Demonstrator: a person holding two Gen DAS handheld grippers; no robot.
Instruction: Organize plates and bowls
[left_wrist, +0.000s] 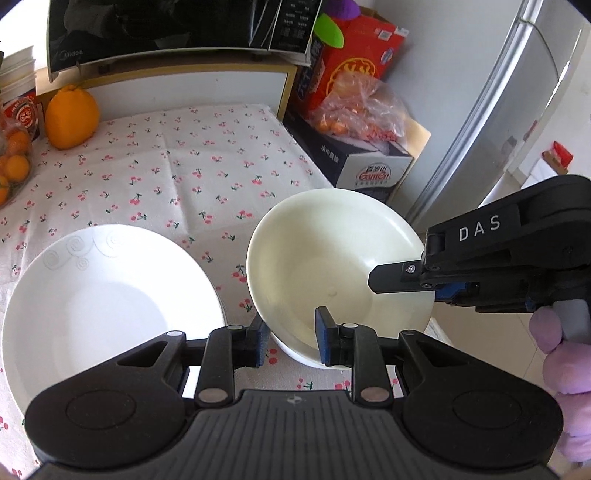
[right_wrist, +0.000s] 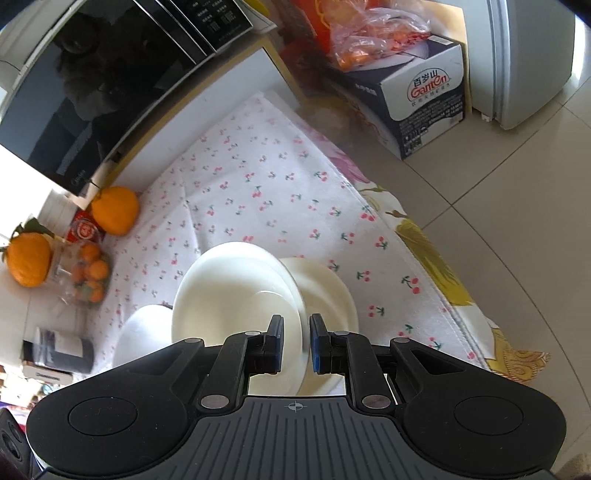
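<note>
Left wrist view: left gripper (left_wrist: 290, 341) straddling cream bowl's (left_wrist: 332, 266) near rim, jaws apart, above cherry-print cloth (left_wrist: 177, 177); right gripper (right_wrist: 296, 343) clamped on its far rim, apparently tilted; white plate (left_wrist: 103, 295) beside.

home kitchen | microwave (left_wrist: 177, 29) | fridge (left_wrist: 517, 92) | cherry-print tablecloth (left_wrist: 192, 166) | oranges (right_wrist: 90, 275) | tiled floor (right_wrist: 517, 221)

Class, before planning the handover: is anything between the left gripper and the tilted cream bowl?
Nothing visible. The left gripper is open, with its fingers on either side of the cream bowl's near rim. The right gripper holds another part of the rim, off to the side. A second bowl sits underneath.
</note>
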